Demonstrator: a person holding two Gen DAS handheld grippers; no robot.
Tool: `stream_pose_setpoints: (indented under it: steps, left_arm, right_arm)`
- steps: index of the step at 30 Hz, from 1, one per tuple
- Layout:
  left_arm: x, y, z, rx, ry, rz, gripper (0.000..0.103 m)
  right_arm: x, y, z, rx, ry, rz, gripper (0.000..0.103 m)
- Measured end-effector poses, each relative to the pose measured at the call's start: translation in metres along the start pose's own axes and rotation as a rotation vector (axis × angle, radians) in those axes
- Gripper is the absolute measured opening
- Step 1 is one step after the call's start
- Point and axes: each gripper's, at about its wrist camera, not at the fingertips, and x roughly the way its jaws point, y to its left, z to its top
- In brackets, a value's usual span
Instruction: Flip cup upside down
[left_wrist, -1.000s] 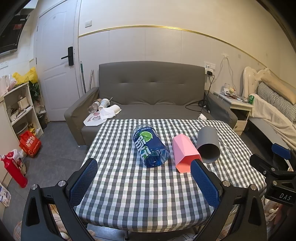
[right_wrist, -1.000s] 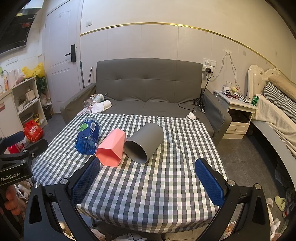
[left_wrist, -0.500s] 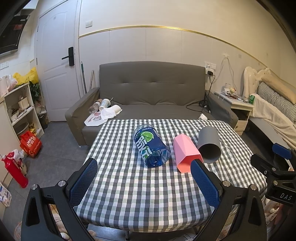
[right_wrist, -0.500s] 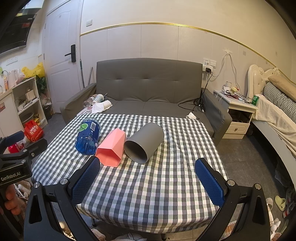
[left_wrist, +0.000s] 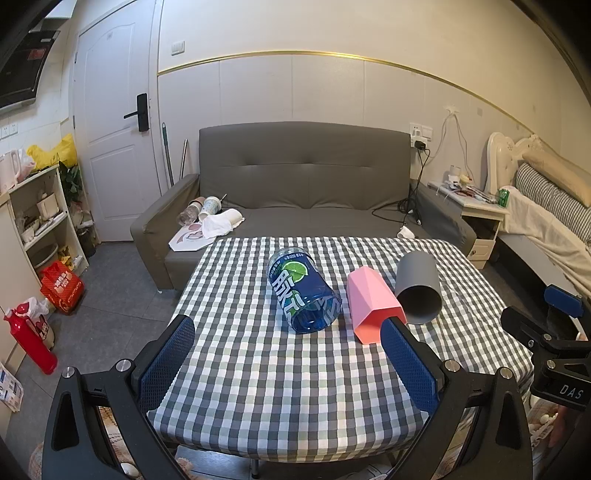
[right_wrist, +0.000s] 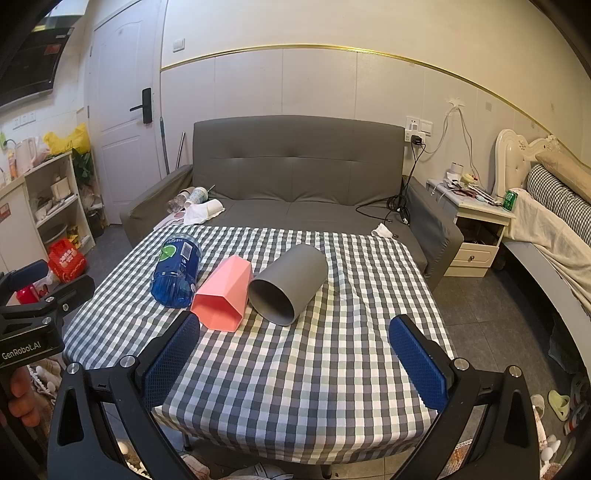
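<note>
Three cups lie on their sides on the checked tablecloth (left_wrist: 295, 376), open ends toward me: a blue clear cup (left_wrist: 301, 290) with a lime label, a pink faceted cup (left_wrist: 371, 304) and a grey cup (left_wrist: 419, 286). In the right wrist view they are the blue cup (right_wrist: 177, 269), the pink cup (right_wrist: 223, 293) and the grey cup (right_wrist: 290, 284). My left gripper (left_wrist: 291, 363) is open and empty, above the near table edge, short of the cups. My right gripper (right_wrist: 295, 362) is open and empty, in front of the grey cup.
A grey sofa (left_wrist: 303, 192) stands behind the table, with paper cups and a cloth on its left seat. A nightstand (right_wrist: 476, 218) and a bed are at the right. Shelves (left_wrist: 37, 221) and a red bottle (left_wrist: 31, 339) are at the left.
Both views have hardly shifted; the left gripper has drifted very slightly. The cups have not moved.
</note>
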Motion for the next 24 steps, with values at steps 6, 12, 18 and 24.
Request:
stream_pose_setpoints:
  steps: [6, 12, 18, 24]
  left_arm:
    - [0.0006, 0.0004, -0.0002, 0.002, -0.001, 0.0, 0.103]
    - [0.0003, 0.0, -0.0001, 0.001, 0.0, 0.0, 0.103]
    - [0.0009, -0.0001, -0.0002, 0.002, 0.001, 0.0, 0.103]
    - [0.001, -0.0001, -0.0005, 0.002, 0.001, 0.001, 0.103]
  right_arm:
    - [0.0001, 0.0001, 0.0, -0.001, 0.001, 0.001, 0.103]
    - [0.0011, 0.0004, 0.0002, -0.001, 0.002, 0.001, 0.103]
    - [0.0018, 0.0016, -0.0009, -0.001, 0.003, 0.001, 0.103]
    - [0.0018, 0.0017, -0.0009, -0.001, 0.003, 0.001, 0.103]
